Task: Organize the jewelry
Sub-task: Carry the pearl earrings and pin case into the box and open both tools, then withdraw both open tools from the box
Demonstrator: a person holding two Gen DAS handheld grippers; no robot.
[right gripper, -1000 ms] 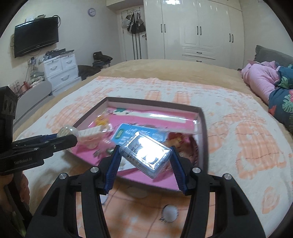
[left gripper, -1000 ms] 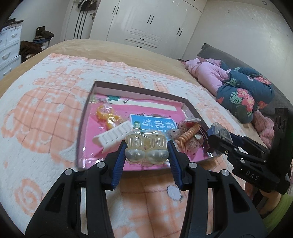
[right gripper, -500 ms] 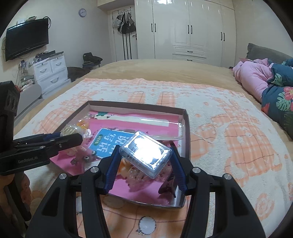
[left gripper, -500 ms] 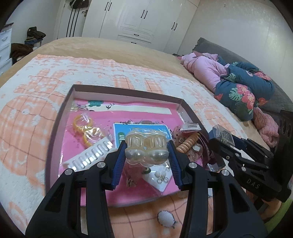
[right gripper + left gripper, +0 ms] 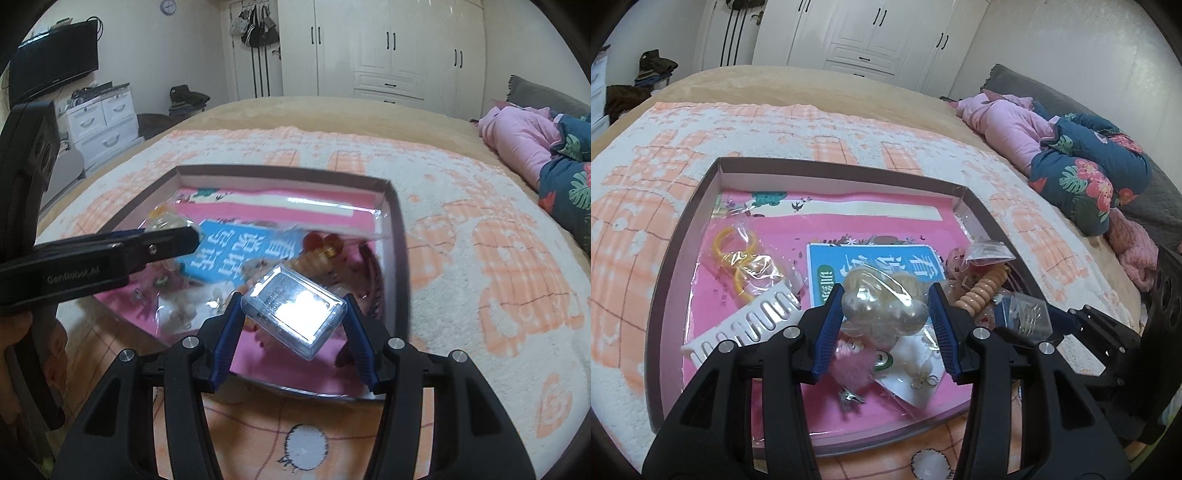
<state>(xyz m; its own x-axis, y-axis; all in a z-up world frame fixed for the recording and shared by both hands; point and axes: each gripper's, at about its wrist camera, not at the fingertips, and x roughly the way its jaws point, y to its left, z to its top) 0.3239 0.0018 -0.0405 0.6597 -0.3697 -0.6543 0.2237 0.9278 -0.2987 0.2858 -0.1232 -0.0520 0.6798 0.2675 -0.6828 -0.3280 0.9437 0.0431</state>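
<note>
Bedroom, peach-and-white blanket (image 5: pixel 646 206) under shallow brown-rimmed tray (image 5: pixel 827 166). Left gripper (image 5: pixel 886 306) clamps crinkled clear bag of pearly round pieces (image 5: pixel 882 306), hovering over tray's pink floor; contents blurred. Right gripper (image 5: pixel 291 314) clamps clear plastic box (image 5: pixel 293 312), tilted above tray's near edge; glare hides inside.

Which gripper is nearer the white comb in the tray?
Left. The left gripper hangs just right of the comb, holding a pearl packet. The right gripper holds a clear box by the tray's far side.
</note>
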